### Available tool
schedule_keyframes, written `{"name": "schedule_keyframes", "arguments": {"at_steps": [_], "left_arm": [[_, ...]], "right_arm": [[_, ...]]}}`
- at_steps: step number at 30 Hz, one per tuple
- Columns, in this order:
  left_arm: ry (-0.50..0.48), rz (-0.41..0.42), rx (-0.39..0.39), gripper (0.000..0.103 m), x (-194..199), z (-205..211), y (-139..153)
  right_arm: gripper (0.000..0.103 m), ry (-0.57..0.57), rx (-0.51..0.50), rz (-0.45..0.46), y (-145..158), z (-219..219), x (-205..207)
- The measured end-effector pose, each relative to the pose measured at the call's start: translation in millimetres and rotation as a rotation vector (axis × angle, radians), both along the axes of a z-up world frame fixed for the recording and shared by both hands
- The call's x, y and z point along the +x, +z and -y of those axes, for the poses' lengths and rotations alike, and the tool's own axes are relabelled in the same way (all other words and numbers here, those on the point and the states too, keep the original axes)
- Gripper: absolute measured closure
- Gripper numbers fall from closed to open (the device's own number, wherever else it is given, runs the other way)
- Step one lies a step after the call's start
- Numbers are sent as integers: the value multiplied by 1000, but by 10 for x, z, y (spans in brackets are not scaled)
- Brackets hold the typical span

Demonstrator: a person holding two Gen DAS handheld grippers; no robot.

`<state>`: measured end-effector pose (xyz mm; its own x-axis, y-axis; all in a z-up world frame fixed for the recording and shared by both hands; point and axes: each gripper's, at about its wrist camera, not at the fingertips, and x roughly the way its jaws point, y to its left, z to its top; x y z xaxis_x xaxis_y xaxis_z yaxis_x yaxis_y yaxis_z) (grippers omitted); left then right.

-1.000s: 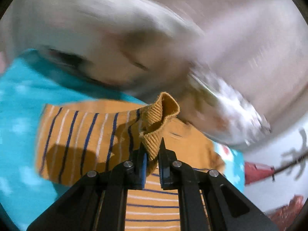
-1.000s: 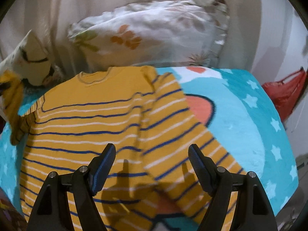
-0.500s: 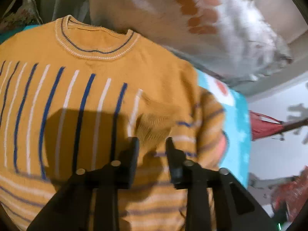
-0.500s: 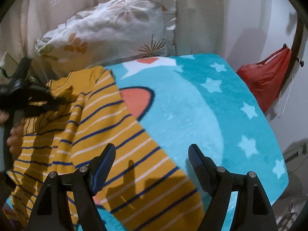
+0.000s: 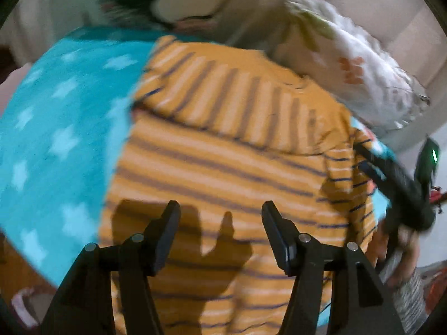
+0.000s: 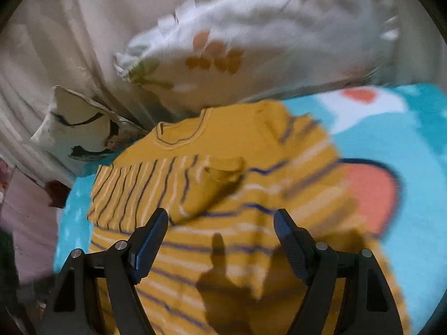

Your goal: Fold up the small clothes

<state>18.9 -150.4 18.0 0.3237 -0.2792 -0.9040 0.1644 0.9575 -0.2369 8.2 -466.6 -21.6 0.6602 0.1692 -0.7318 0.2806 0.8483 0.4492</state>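
Although both wrist views are smeared by motion, the left tongs (image 5: 220,217) are seen spread wide with nothing between the fingers, hanging over the lower body of the striped sweater (image 5: 223,173). The right tongs (image 6: 220,226) are likewise spread and empty, poised above the same garment. Just beyond each pair, a shadow is cast on the knit, so neither pair appears to be touching the fabric.

The mustard sweater with navy and white stripes is laid flat on the blue star-patterned blanket (image 5: 56,117) of a bed, its hem nearest the tongs and its neckline (image 6: 181,136) farthest, so the long axis runs away from both cameras. One sleeve (image 6: 156,184) is seen folded across the chest, its ribbed cuff (image 6: 223,170) resting near the middle, just ahead of the right tongs. The other sleeve (image 6: 313,164) lies unfolded along the right side, running out over the blanket's orange print.

That unfolded sleeve is judged to be the next thing to bring inward; it lies to the right of and beyond the right tongs, which are the nearer pair. In the left wrist view, the right tool (image 5: 396,184) is seen at that edge of the sweater.

Farther back, a floral pillow (image 6: 251,44) is propped against a pale curtain (image 6: 56,42).
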Motion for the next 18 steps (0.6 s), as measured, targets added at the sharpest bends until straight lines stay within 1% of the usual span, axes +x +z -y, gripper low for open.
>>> {"name": "schedule_keyframes", "arguments": {"at_steps": [2,3,4,5,6,7,8,9,10,11,12,13,15,16,18], "left_arm": [[40,-11,9,44,-89,-197,-48],[52,-18,8,44,-114,-267,-64],[65,-22,5,43,-137,-333,-76],[82,-20,6,43,-166,-412,-90],[91,-18,9,44,-173,-450,-99],[98,-15,13,43,-174,-459,-113],[103,-10,12,44,-178,-509,-115],[105,-6,10,44,-171,-522,-118],[106,-2,9,44,-169,-534,-112],[104,0,9,44,-151,-532,-115],[100,-4,7,44,-140,-534,-128],[94,-9,5,44,-136,-549,-144],[67,-29,2,44,-100,-475,-196],[48,-36,-1,44,-90,-423,-211],[20,-36,-5,44,-80,-320,-198]], "right_arm": [[21,-19,28,-35,-120,-44,256],[21,-29,18,-56,-165,-72,355],[24,-37,0,-77,-191,-99,427],[35,-39,-18,-101,-222,-125,497],[65,-44,-34,-128,-230,-125,533],[76,-52,-44,-141,-222,-103,533],[81,-57,-21,-126,-200,-45,490],[89,-66,0,-111,-179,23,442],[92,-77,11,-103,-153,95,386],[95,-105,-5,-102,-129,183,321],[101,-136,-41,-117,-121,245,273],[101,-170,-71,-134,-143,345,230],[101,-201,-84,-168,-203,495,167],[101,-206,-74,-168,-195,556,94],[101,-208,-39,-117,-70,633,-104]]}}
